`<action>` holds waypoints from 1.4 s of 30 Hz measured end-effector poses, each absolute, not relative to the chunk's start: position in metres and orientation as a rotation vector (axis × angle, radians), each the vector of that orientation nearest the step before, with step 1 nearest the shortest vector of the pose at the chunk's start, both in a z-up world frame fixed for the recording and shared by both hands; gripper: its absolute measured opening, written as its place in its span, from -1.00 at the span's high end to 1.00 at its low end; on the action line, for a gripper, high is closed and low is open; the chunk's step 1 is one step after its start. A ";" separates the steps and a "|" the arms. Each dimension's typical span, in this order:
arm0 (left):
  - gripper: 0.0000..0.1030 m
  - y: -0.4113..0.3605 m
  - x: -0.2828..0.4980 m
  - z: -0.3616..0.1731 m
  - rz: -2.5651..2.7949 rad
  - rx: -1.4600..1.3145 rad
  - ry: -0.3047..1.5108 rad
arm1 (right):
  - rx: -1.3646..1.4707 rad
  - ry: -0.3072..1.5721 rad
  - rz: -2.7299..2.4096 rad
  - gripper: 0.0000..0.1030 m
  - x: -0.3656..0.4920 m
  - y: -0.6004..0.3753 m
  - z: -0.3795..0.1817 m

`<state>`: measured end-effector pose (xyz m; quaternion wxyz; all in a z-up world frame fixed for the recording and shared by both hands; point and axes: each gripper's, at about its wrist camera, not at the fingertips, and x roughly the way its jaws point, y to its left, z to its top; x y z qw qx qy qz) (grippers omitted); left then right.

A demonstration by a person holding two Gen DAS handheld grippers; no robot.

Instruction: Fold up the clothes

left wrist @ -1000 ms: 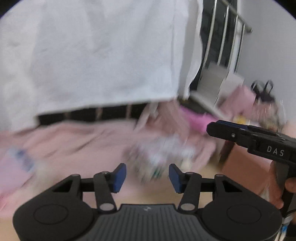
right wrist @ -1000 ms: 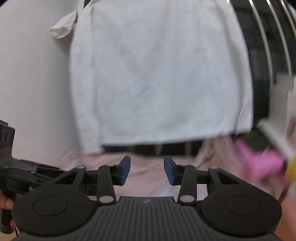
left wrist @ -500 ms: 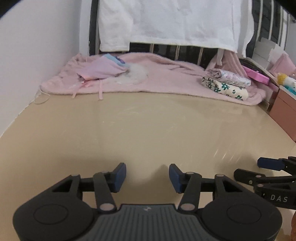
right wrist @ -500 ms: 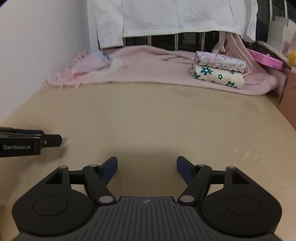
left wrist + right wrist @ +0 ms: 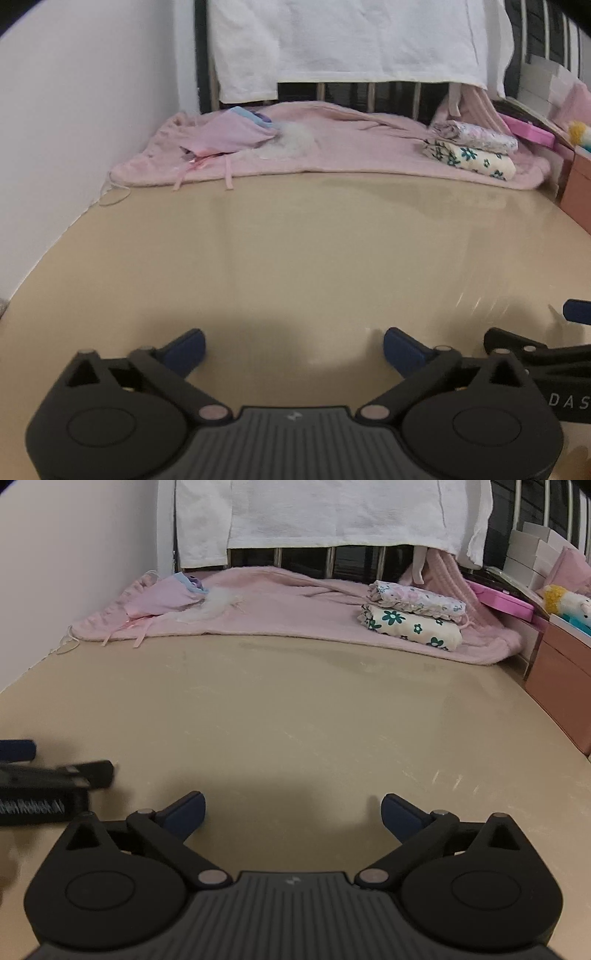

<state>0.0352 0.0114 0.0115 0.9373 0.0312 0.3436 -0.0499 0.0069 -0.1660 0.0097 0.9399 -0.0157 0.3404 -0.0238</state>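
Left wrist view: we hold the left gripper (image 5: 293,349) low over the bare beige table (image 5: 295,240), jaws spread wide and empty — likewise the right gripper (image 5: 291,814). We judge that leaves working room. The unfolded pink garment (image 5: 166,598) lies crumpled far left on the pink blanket (image 5: 295,605), its long axis unclear — the folded stack (image 5: 413,620) far right.

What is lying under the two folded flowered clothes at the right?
The folded stack rests on a pink blanket, which lies on the beige surface. Whatever is beneath the blanket there is covered.
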 end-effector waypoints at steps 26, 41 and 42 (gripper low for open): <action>-1.00 0.011 0.006 0.009 -0.053 0.037 0.682 | 0.043 0.676 -0.054 -0.99 -0.009 -0.173 0.005; -1.00 0.011 0.004 0.008 -0.034 0.029 0.677 | 0.036 0.678 -0.065 -0.99 -0.010 -0.169 0.005; -1.00 0.011 0.004 0.008 -0.035 0.027 0.677 | 0.036 0.678 -0.066 -0.99 -0.010 -0.169 0.005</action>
